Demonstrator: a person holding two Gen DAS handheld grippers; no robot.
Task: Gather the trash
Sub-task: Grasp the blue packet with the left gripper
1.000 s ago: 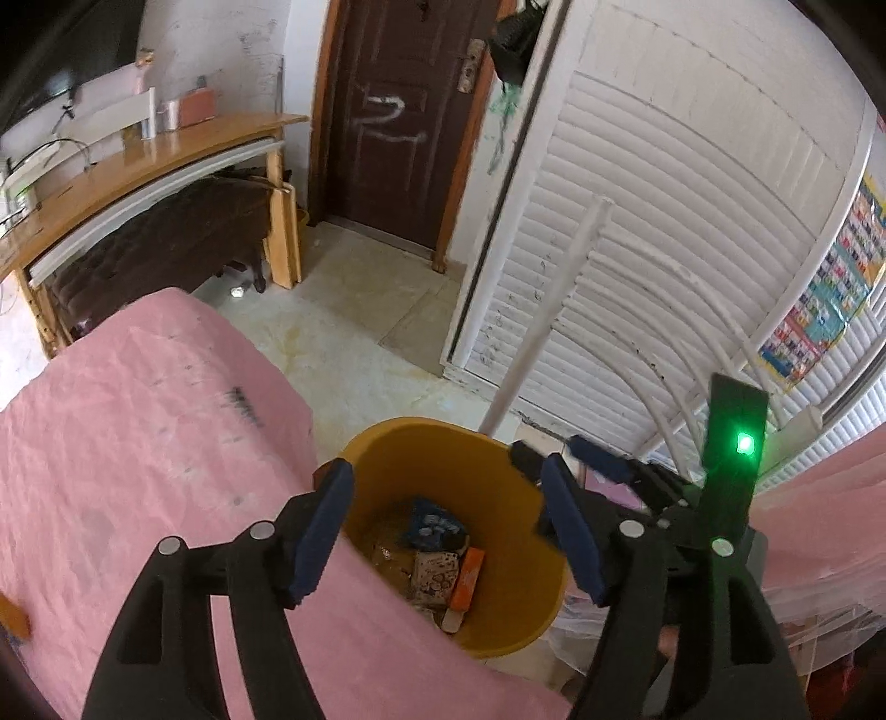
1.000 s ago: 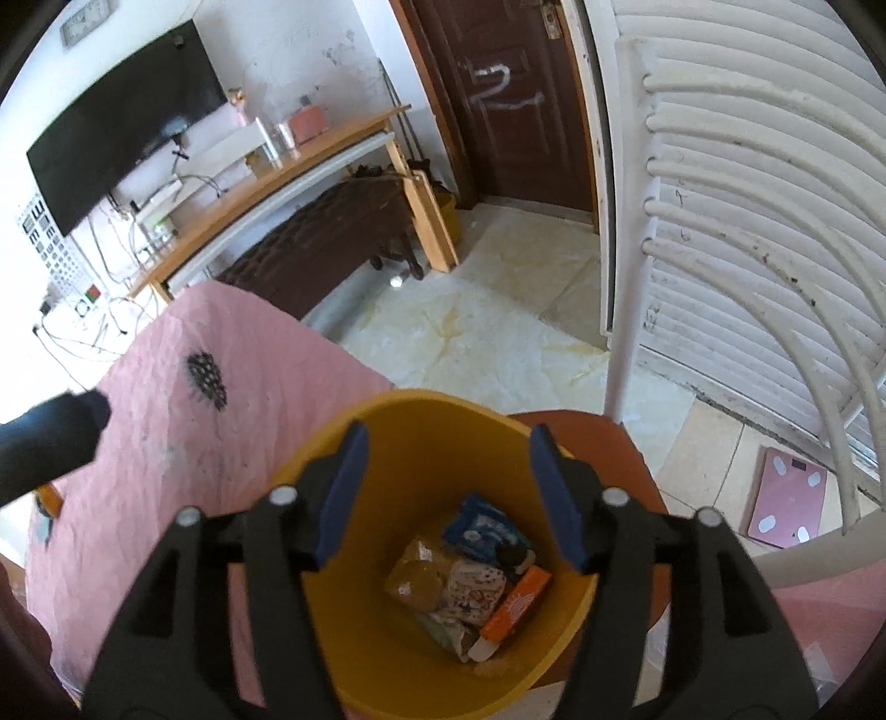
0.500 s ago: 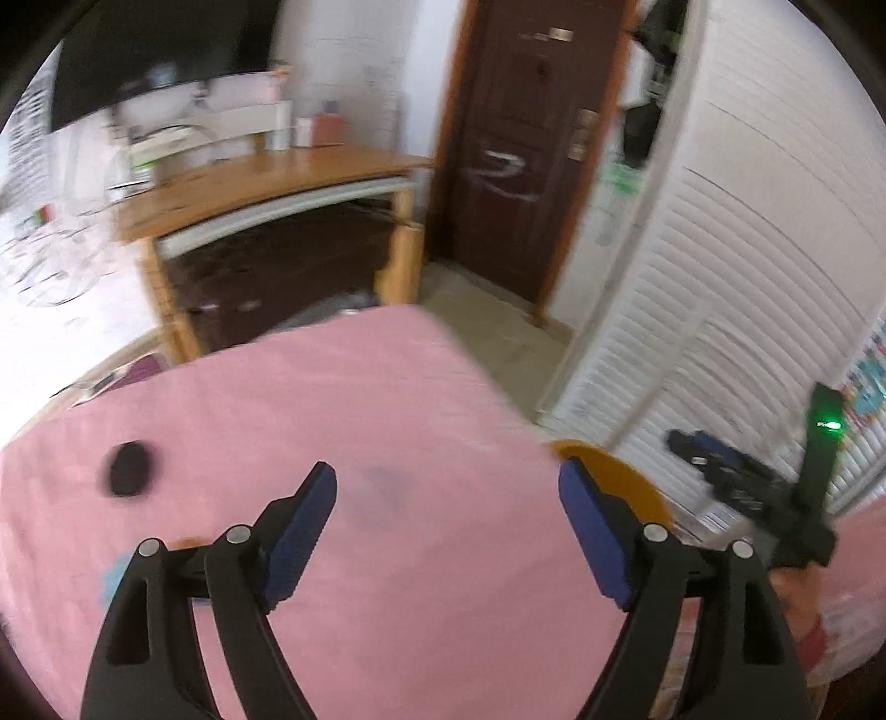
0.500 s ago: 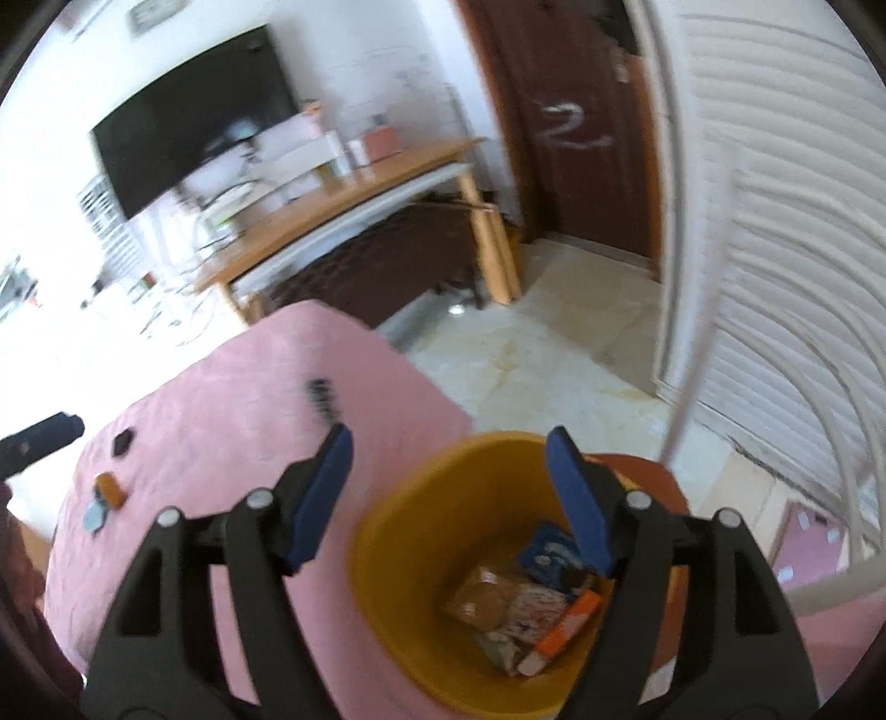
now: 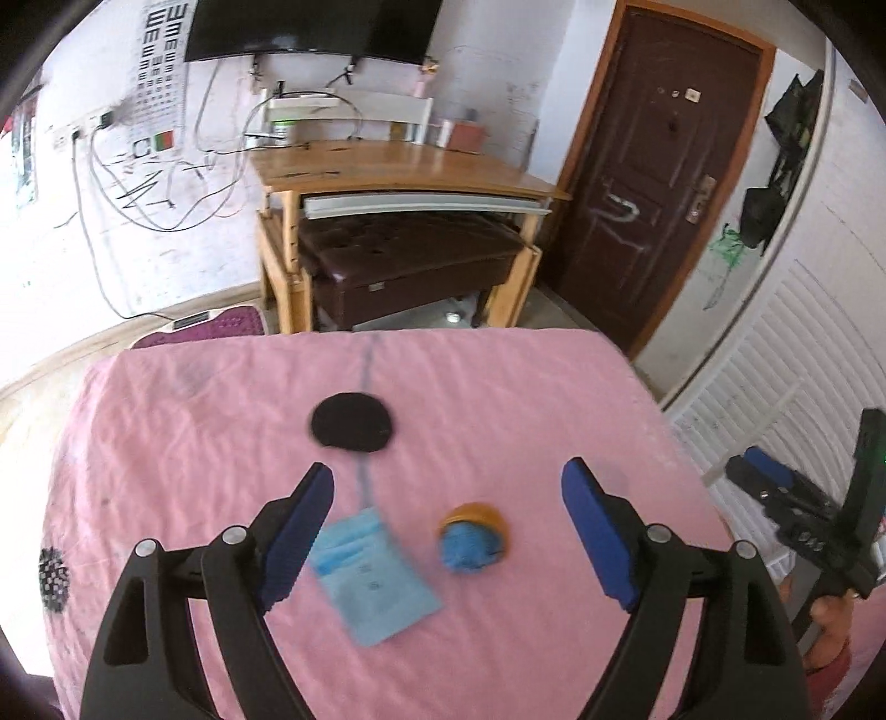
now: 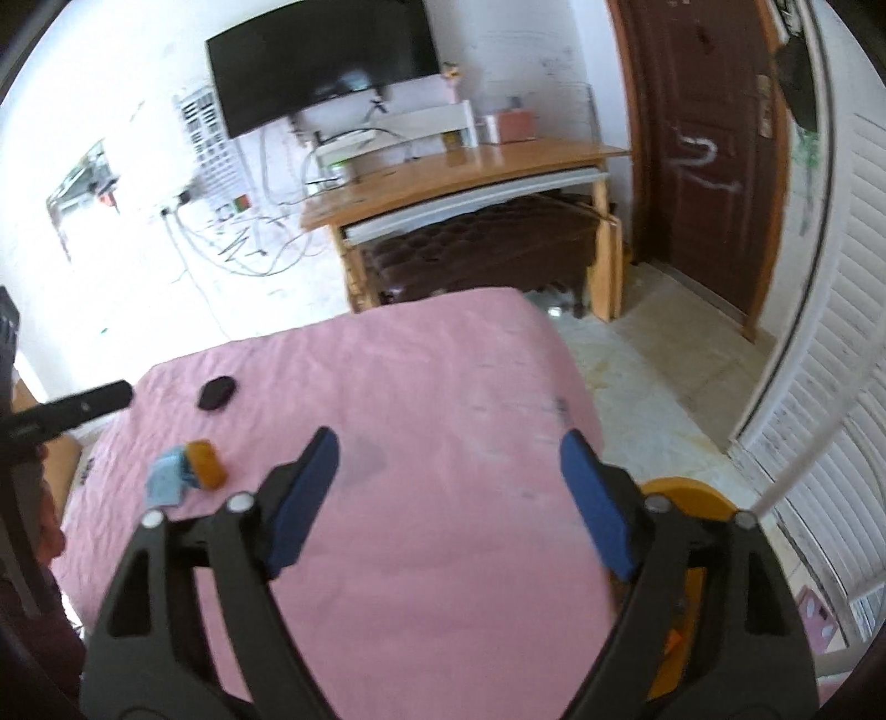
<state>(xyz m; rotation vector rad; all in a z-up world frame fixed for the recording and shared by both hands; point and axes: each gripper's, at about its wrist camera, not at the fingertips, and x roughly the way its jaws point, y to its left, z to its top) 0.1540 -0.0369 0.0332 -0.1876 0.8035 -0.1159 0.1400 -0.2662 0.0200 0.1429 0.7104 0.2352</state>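
We hold both the left tool (image 5: 447, 501) and right tool (image 6: 448, 468) apart and empty, jaws just widened; yellow bin (image 6: 689, 498) already holds wrappers, while blue packet (image 5: 374, 576), blue-orange wad (image 5: 473, 538) and black disc (image 5: 353, 422) remain on the pink bed (image 5: 498, 387).

Home bedroom: pink-sheeted bed (image 5: 498, 387), wall-mounted television (image 5: 310, 27), wooden desk (image 5: 398, 166), louvred wardrobe doors (image 6: 830, 387), brown door (image 5: 653, 166).

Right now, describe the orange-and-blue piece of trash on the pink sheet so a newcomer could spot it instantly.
Start at the pink sheet that fills the lower half of the left wrist view. Near its middle three loose items lie close together; the orange-and-blue crumpled lump lies right of the flat light-blue packet and nearer the camera than the flat black disc. It alone is rounded, bulky and two-coloured.
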